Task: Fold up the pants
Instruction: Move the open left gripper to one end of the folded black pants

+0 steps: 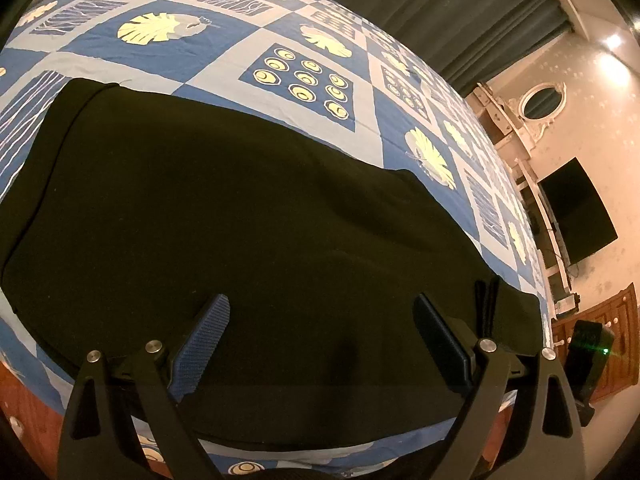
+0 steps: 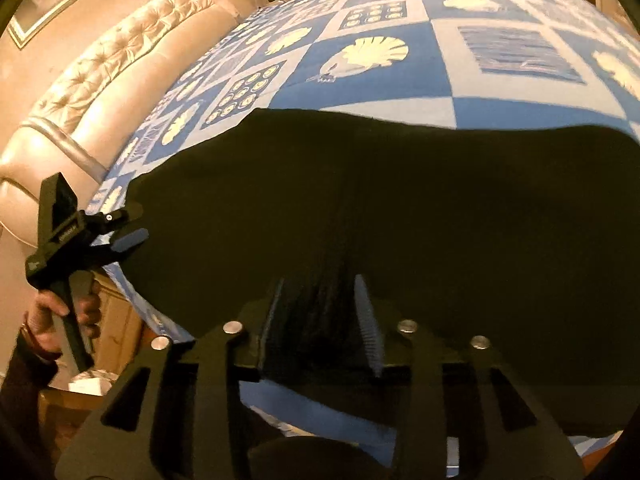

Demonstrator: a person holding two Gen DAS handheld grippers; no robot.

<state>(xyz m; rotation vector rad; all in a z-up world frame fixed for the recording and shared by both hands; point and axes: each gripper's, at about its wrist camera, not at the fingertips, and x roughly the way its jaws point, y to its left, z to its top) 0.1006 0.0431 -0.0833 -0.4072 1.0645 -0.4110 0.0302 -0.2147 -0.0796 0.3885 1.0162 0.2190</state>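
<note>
- Lying flat on the blue-and-white patchwork bedspread, the black fabric pants spread along its near edge.
- Your left hand grips the handle from below, at the pants' far left end beside the cream tufted headboard.
- Your left gripper hovers low over the pants with its blue textured fingers spread wide and nothing between them.
- Your right gripper points across the pants from the near edge, level and low.
- Its fingers stand narrowly apart with a ridge of black cloth between them; you are pinching the pants there.
</note>
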